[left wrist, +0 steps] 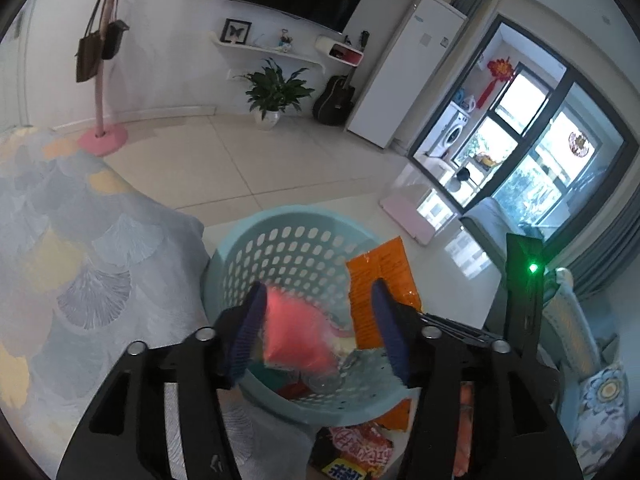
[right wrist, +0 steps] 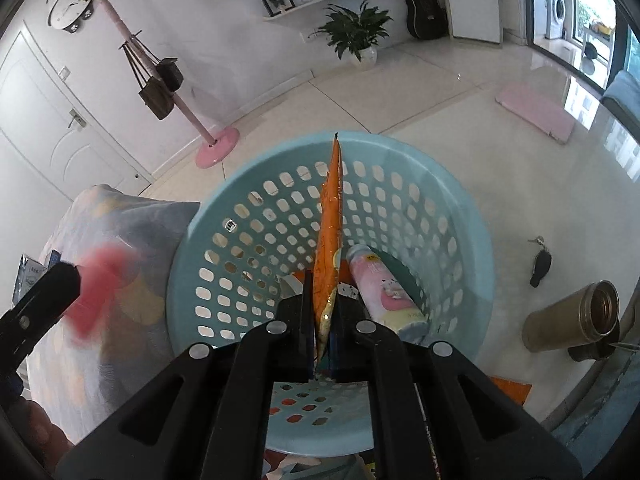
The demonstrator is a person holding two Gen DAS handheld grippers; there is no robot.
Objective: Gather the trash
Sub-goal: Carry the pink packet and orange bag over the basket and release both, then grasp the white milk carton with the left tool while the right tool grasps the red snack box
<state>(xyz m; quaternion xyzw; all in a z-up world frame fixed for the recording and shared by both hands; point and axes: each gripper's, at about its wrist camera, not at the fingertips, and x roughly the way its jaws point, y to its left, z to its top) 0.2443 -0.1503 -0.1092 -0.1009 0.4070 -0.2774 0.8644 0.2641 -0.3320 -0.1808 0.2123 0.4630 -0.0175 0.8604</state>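
Tiled living-room floor point(right wrist: 400, 92), round pale-blue perforated plastic basket point(right wrist: 460, 216) at centre. Right gripper point(right wrist: 323, 316) jaws clamped on thin orange foil wrapper point(right wrist: 330, 216), edge-on, pointing 12 o'clock over basket. Left gripper point(left wrist: 316, 328) jaws apart, blurred red-pink packet point(left wrist: 296, 332) between them, contact unclear. Basket's other contents partly hidden.

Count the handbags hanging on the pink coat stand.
2. A larger brown handbag hangs lower on the pink coat stand; a smaller dark handbag hangs beside it, slightly higher. Others could be hidden behind them.
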